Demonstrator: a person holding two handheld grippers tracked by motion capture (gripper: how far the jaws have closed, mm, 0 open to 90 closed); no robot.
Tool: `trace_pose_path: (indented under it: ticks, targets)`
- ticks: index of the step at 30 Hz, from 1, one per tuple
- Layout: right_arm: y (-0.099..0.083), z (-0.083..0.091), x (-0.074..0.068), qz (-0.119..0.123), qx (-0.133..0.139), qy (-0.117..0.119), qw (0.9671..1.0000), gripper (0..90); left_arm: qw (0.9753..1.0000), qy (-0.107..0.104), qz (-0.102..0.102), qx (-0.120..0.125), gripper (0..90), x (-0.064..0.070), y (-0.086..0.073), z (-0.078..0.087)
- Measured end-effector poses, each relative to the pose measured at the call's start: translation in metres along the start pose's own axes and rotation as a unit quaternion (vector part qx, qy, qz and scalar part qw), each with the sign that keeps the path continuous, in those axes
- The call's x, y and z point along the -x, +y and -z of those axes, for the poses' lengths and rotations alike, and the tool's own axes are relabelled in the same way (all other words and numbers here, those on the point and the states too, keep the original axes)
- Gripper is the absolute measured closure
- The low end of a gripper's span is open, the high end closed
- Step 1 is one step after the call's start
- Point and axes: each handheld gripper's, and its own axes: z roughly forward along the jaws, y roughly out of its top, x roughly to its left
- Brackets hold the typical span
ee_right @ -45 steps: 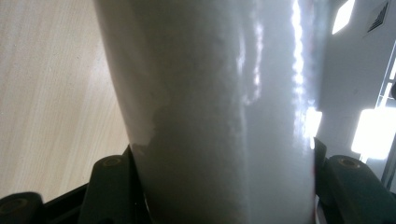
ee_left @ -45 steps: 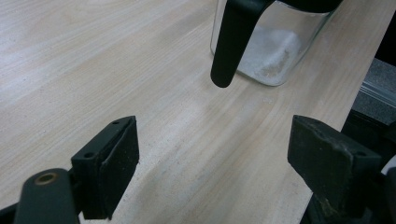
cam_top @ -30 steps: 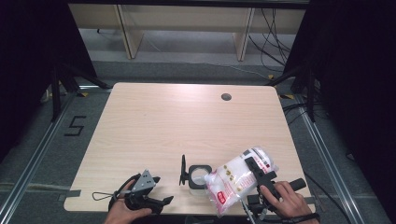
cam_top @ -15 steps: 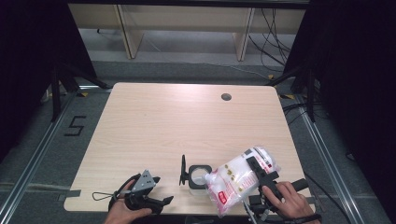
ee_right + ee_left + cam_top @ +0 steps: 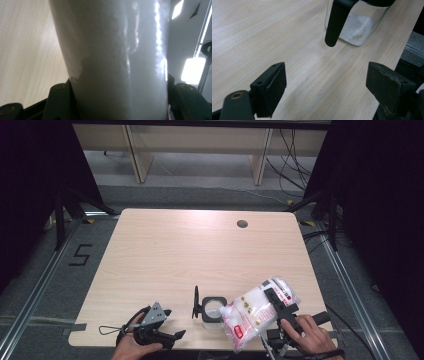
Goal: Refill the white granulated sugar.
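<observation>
A square glass jar [image 5: 212,310] stands near the table's front edge with its black hinged lid [image 5: 196,303] swung open to the left. Some white powder lies in the jar [image 5: 356,28] behind the hanging lid handle [image 5: 336,23]. A clear plastic bag of white powder [image 5: 256,313] with red print is tilted, its low end next to the jar. My right gripper [image 5: 276,303] is shut on the bag [image 5: 115,57], jaws pressing both sides [image 5: 115,100]. My left gripper [image 5: 172,325] rests open at the front left, jaws wide apart [image 5: 326,93], pointing at the jar.
The light wooden table [image 5: 170,255] has a round cable hole [image 5: 242,224] at the back right. Shelving legs and cables stand on the floor behind. A taped "5" [image 5: 80,255] marks the floor on the left.
The right hand has shifted slightly back toward the table's front edge with the bag still tilted by the jar. The left gripper has not moved.
</observation>
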Motion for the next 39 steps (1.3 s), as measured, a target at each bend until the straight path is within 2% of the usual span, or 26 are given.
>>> trace_pose_path:
  ticks: [1, 2, 4, 9, 10, 13, 14, 15, 16, 17, 18, 19, 20, 21, 23, 24, 26, 27, 28, 30, 31, 32, 33, 37, 38, 39]
  targets:
    - [-0.001, -0.001, -0.001, -0.004, 0.006, -0.005, 1.0, 43.2, 0.9998, -0.005, 0.013, 0.011, 16.2, 0.002, 0.0, -0.001]
    - [-0.001, -0.002, -0.002, -0.011, 0.012, -0.005, 0.9999, 43.2, 0.9999, -0.004, 0.008, 0.007, 16.2, 0.001, 0.0, -0.001]
    - [-0.001, -0.002, -0.001, 0.0, 0.016, -0.01, 0.9998, 43.2, 0.9999, -0.005, 0.007, 0.008, 16.2, 0.001, 0.0, -0.001]
    - [0.0, -0.003, -0.001, -0.004, 0.017, -0.007, 0.9998, 43.2, 0.9999, -0.006, 0.012, 0.01, 16.2, 0.002, 0.0, -0.001]
    - [0.001, -0.001, 0.0, 0.001, 0.008, 0.004, 1.0, 43.2, 1.0, -0.002, 0.004, 0.004, 16.2, 0.001, 0.0, 0.0]
    - [0.001, -0.002, 0.0, -0.002, 0.011, 0.003, 0.9999, 43.2, 0.9999, -0.006, 0.013, 0.01, 16.2, 0.002, 0.0, -0.001]
    - [0.001, -0.003, 0.0, 0.003, 0.019, -0.005, 0.9998, 43.2, 1.0, 0.0, 0.0, 0.0, 16.2, 0.0, 0.0, 0.0]
    - [0.001, -0.003, 0.0, 0.01, 0.024, -0.013, 0.9996, 43.2, 1.0, 0.0, -0.001, 0.0, 16.2, 0.0, 0.0, 0.0]
    - [0.001, -0.002, 0.0, 0.006, 0.022, -0.01, 0.9997, 43.1, 1.0, 0.001, -0.001, 0.001, 16.2, 0.0, 0.0, 0.0]
    - [0.002, -0.002, -0.001, -0.002, 0.017, -0.009, 0.9998, 43.2, 0.9999, -0.004, 0.008, 0.009, 16.2, 0.002, -0.001, -0.001]
    - [0.002, -0.001, -0.003, -0.02, 0.012, -0.003, 0.9997, 43.1, 0.9999, -0.004, 0.007, 0.007, 16.2, 0.002, -0.001, -0.001]
    - [0.003, -0.002, 0.0, -0.012, 0.018, -0.001, 0.9998, 43.2, 0.9999, -0.005, 0.011, 0.01, 16.2, 0.002, -0.001, -0.001]
    - [0.004, -0.002, -0.001, -0.011, 0.023, -0.013, 0.9996, 43.2, 0.9999, -0.005, 0.011, 0.01, 16.2, 0.002, -0.001, -0.001]
    - [0.004, -0.001, 0.0, -0.007, 0.018, -0.002, 0.9998, 43.1, 0.9999, -0.005, 0.012, 0.012, 16.3, 0.003, -0.001, -0.002]
    - [0.005, -0.001, 0.001, 0.001, 0.027, -0.008, 0.9996, 43.2, 0.9999, -0.004, 0.007, 0.007, 16.2, 0.002, -0.001, -0.001]
    - [0.006, -0.001, -0.001, -0.014, 0.022, -0.008, 0.9996, 43.1, 0.9999, -0.004, 0.008, 0.007, 16.2, 0.002, -0.001, -0.001]
    - [0.006, -0.001, 0.0, -0.003, 0.027, -0.007, 0.9996, 43.1, 0.9999, -0.005, 0.011, 0.011, 16.3, 0.003, -0.001, -0.001]
    - [0.006, -0.002, 0.0, -0.007, 0.029, -0.01, 0.9995, 43.1, 0.9999, -0.004, 0.008, 0.009, 16.2, 0.002, -0.001, -0.001]
    - [0.006, -0.001, -0.001, -0.017, 0.023, -0.005, 0.9996, 43.1, 0.9999, -0.004, 0.006, 0.008, 16.2, 0.002, -0.001, -0.001]
    - [0.005, -0.002, 0.001, -0.005, 0.024, -0.006, 0.9997, 43.1, 0.9999, -0.006, 0.012, 0.011, 16.2, 0.003, -0.001, -0.001]
    - [0.004, -0.001, 0.0, -0.008, 0.022, -0.006, 0.9997, 43.1, 1.0, 0.0, 0.002, 0.004, 16.3, 0.001, 0.0, -0.001]
    - [0.003, -0.002, -0.002, -0.021, 0.022, -0.01, 0.9995, 43.1, 1.0, 0.0, 0.0, 0.002, 16.3, 0.001, 0.0, -0.001]
    - [0.003, -0.001, 0.001, -0.003, 0.02, -0.006, 0.9998, 43.1, 0.9999, -0.004, 0.007, 0.008, 16.2, 0.002, -0.001, -0.001]
    - [-0.002, -0.002, 0.0, 0.0, 0.016, -0.009, 0.9998, 43.1, 0.9999, -0.005, 0.011, 0.011, 16.2, 0.002, -0.001, -0.001]
    - [-0.002, -0.001, 0.001, -0.003, 0.004, 0.005, 1.0, 43.1, 1.0, -0.003, 0.005, 0.007, 16.2, 0.002, -0.001, -0.001]
    - [-0.004, -0.003, 0.001, -0.004, 0.014, -0.008, 0.9999, 43.1, 0.9999, -0.004, 0.007, 0.007, 16.2, 0.002, -0.001, -0.001]
